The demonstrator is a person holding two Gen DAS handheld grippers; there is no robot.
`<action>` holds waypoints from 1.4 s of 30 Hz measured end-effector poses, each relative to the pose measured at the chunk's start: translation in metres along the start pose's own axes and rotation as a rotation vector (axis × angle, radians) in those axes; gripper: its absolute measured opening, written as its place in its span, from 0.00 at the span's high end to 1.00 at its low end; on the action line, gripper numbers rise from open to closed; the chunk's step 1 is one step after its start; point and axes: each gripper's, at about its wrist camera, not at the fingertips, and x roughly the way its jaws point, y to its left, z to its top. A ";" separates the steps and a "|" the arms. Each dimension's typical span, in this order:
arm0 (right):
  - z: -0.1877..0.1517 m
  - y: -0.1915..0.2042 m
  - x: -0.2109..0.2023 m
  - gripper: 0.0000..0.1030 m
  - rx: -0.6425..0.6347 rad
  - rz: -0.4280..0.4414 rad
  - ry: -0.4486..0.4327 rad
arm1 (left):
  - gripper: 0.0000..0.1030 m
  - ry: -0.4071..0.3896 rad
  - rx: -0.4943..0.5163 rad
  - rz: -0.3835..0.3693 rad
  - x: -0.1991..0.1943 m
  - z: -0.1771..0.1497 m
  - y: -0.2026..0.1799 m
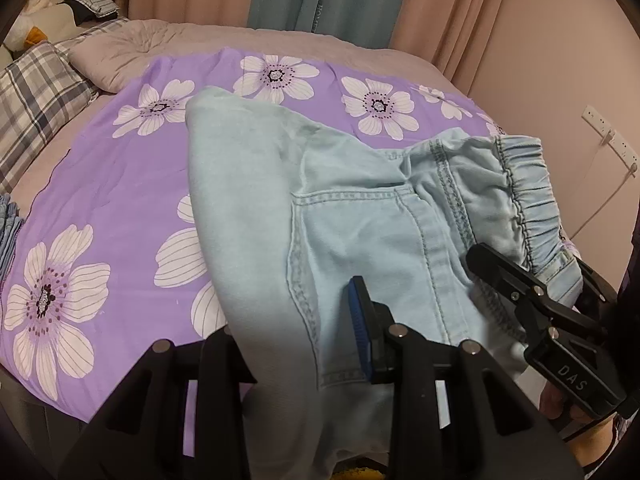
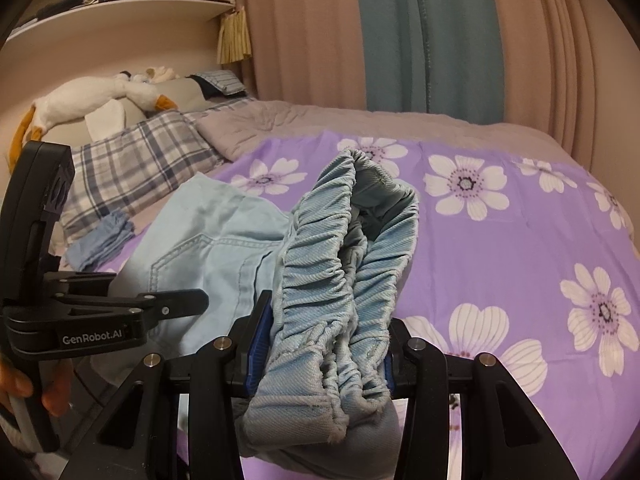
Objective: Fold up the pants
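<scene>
Light blue denim pants lie folded lengthwise on a purple flowered sheet, the legs reaching toward the far side. My left gripper is shut on the pants' near edge by the back pocket; its left finger is hidden under cloth. My right gripper is shut on the bunched elastic waistband and holds it up off the bed. It also shows in the left wrist view at the right. The left gripper also shows in the right wrist view at the left.
A plaid pillow and a grey quilt lie at the bed's far left. A small folded blue cloth sits near the pillow. Curtains hang behind the bed. A wall socket with a cable is at the right.
</scene>
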 end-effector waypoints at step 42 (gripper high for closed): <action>0.002 -0.004 0.005 0.56 -0.006 0.023 -0.017 | 0.70 -0.004 0.014 0.023 -0.003 0.001 -0.001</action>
